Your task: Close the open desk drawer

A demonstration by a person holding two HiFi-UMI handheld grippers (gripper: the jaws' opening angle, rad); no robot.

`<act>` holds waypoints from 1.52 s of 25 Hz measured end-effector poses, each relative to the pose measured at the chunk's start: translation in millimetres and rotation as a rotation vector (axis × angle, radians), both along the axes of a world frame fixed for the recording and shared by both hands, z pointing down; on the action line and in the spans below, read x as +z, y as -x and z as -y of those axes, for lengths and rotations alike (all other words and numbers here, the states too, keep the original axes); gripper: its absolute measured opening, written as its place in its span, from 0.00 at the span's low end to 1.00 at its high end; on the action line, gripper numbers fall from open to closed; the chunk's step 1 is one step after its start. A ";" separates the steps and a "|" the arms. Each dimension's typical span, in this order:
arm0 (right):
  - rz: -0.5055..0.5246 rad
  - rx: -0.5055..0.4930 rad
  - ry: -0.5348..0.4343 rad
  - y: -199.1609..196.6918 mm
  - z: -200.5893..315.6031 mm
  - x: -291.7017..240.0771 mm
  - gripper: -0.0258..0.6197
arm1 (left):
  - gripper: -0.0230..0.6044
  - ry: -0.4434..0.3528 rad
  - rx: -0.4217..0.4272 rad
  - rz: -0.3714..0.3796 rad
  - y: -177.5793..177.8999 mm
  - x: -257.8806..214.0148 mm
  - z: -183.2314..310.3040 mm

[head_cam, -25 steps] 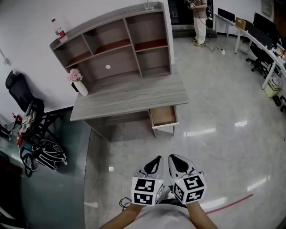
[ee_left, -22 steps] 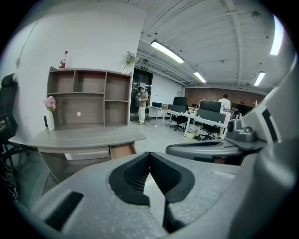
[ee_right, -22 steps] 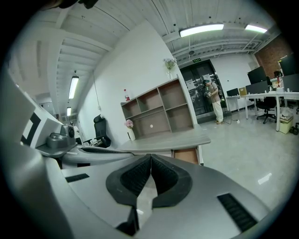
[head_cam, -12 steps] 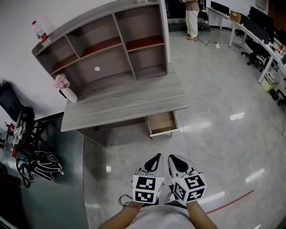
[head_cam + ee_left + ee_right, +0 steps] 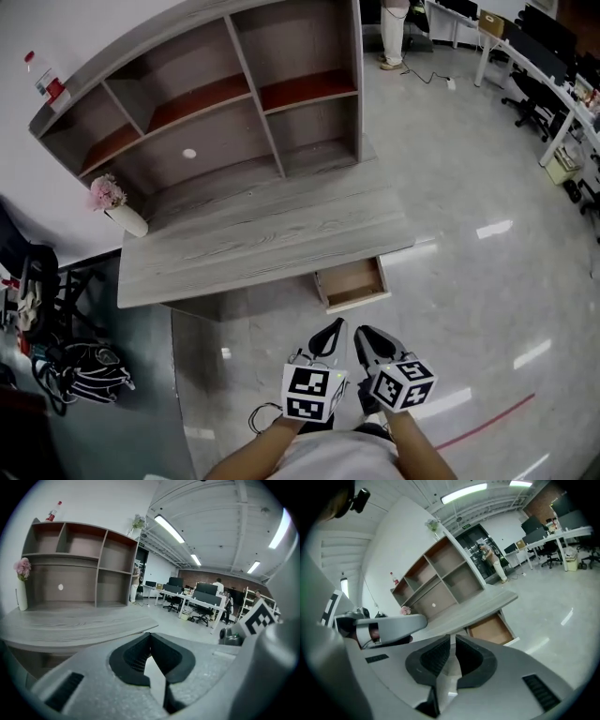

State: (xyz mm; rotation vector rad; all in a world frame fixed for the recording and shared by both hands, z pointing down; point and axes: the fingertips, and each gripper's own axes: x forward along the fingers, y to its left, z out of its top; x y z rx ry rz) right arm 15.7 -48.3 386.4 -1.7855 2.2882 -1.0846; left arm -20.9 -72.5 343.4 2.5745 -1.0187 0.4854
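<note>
Head cam overhead, steeply down, gripper cams low, facing fwd, all share desk (image 5: pixel 262 234)

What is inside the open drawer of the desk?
The drawer shows only its bare brown bottom; nothing lies in the visible part. Its rear part is covered by the desk top.

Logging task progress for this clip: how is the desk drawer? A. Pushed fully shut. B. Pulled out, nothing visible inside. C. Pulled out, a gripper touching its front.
B: the drawer juts out from under the desk showing a bare bottom, with the left gripper and right gripper both short of it.
</note>
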 end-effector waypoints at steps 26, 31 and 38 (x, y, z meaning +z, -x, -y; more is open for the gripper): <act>0.614 0.254 0.143 -45.8 71.4 226.3 0.43 | 0.04 0.072 -0.066 0.008 -18.3 111.3 54.1; 0.722 0.139 -0.028 -45.3 88.0 234.2 0.52 | 0.04 0.029 -0.074 -0.010 -25.1 131.7 64.3; 0.822 -0.086 -0.194 -43.1 88.2 252.2 0.52 | 0.04 -0.058 -0.022 -0.016 -44.0 157.9 62.2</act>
